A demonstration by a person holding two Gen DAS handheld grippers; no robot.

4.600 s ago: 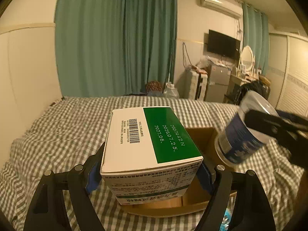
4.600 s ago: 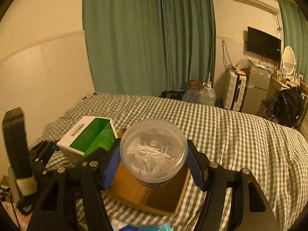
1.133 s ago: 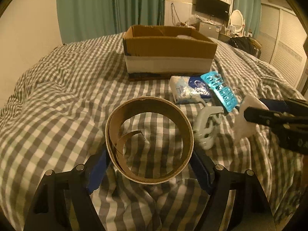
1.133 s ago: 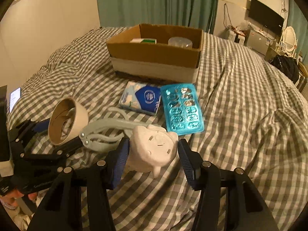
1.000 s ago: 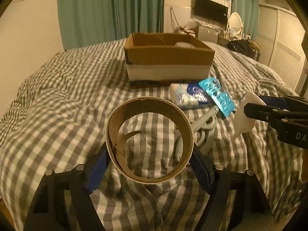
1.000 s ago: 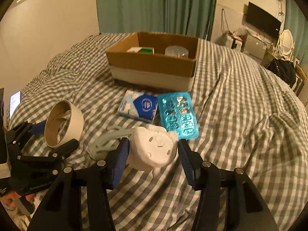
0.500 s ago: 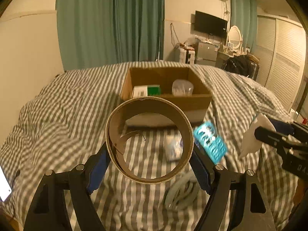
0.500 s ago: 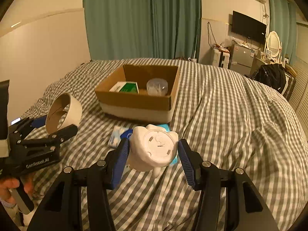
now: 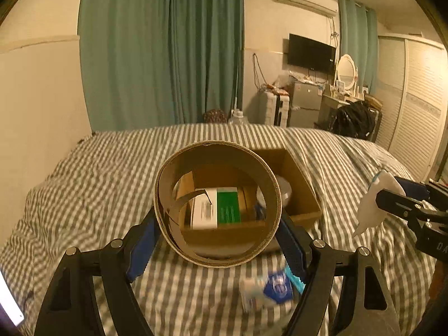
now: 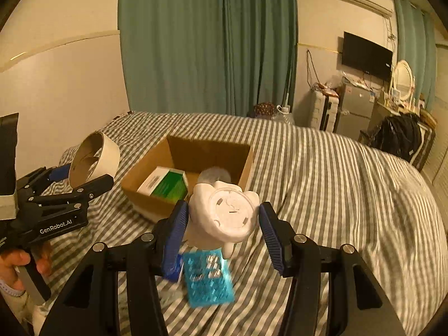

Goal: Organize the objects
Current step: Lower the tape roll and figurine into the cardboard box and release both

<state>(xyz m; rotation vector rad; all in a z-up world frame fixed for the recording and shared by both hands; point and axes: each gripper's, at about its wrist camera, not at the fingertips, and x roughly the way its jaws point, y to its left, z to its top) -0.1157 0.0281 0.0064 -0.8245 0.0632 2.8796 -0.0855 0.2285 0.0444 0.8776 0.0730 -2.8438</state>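
Aloft, both grippers are loaded above the bed (image 10: 336, 173).

Left gripper (image 9: 218, 238) — jaws pinching a cardboard ring (image 9: 217, 204), held in front of the open box (image 10: 145, 170). Right gripper (image 10: 221, 226) — jaws clamped on a white figurine (image 10: 224, 212), near the box's front edge. Inside the box lies a green-and-white carton (image 10: 165, 186); a blue tray (image 10: 208, 282) lies on the bed below the figurine.

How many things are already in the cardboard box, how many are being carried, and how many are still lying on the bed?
In the cardboard box: 2, the green-and-white carton and the clear tub.
Carried: 2, the tape ring and the white figurine.
On the bed: 2, the blue tray and the tissue pack.
Total: 6.
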